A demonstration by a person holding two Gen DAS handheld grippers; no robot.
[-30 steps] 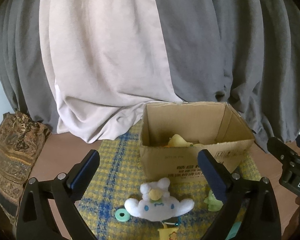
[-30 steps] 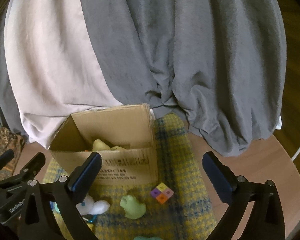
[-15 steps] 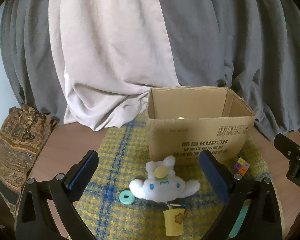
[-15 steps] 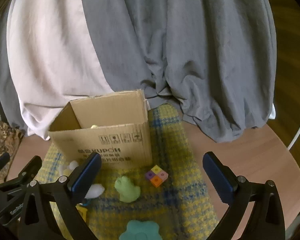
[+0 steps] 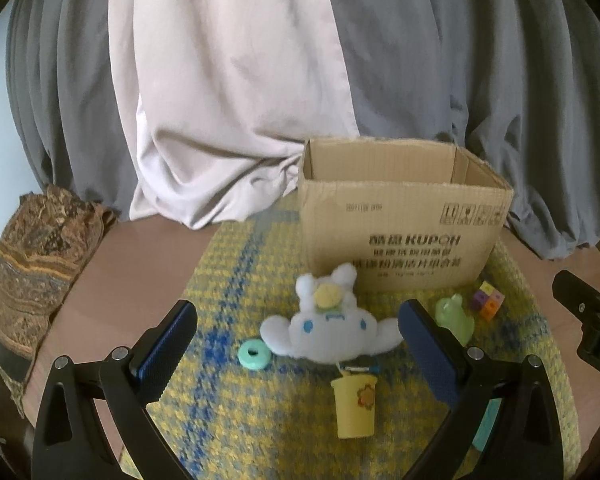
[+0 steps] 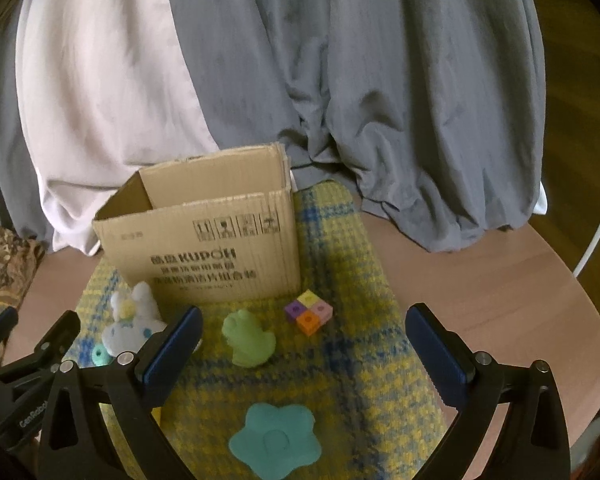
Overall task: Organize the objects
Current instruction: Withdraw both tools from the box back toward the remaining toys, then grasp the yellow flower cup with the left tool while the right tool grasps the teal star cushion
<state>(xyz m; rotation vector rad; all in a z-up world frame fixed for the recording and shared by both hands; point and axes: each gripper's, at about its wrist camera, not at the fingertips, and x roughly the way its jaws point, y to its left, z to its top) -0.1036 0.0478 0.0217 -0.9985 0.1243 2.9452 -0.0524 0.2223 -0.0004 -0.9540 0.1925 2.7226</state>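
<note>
- Left gripper (image 5: 296,334): jaws spread wide, nothing between the blue pads (image 5: 166,346). It hovers low above the yellow-and-blue plaid mat (image 5: 236,412), aimed at the white plush toy (image 5: 326,330).
- Right gripper (image 6: 304,344): jaws likewise wide apart and empty, held low over the mat with the green frog figure (image 6: 249,338) and the teal flower-shaped piece (image 6: 276,438) in the gap between its fingers.
- Writing on the tools: the left gripper's body, seen at the lower left edge of the right wrist view, carries white lettering that reads "GenRobot" – the end is cut off.
- Cardboard box (image 5: 400,232): open at the top, standing on the far part of the mat. Its front face reads "KUPOH" amid lines of Chinese characters, with a row of handling symbols at the upper right. The contents are hidden by the front wall.
- Items on the mat in front of the box: the plush toy just before the box; a teal ring (image 5: 253,355) beside the toy's left side; a yellow cup (image 5: 355,406) with a flower print near its lower edge; the frog and a four-colour block cube (image 6: 308,311) to the right.
- Hard to make out: the flower piece is mostly hidden behind the right finger in the left wrist view.
- Surroundings: wooden table (image 6: 480,280), grey and pale curtains (image 5: 228,80) behind, a patterned brown cloth (image 5: 36,256) at the left edge.
</note>
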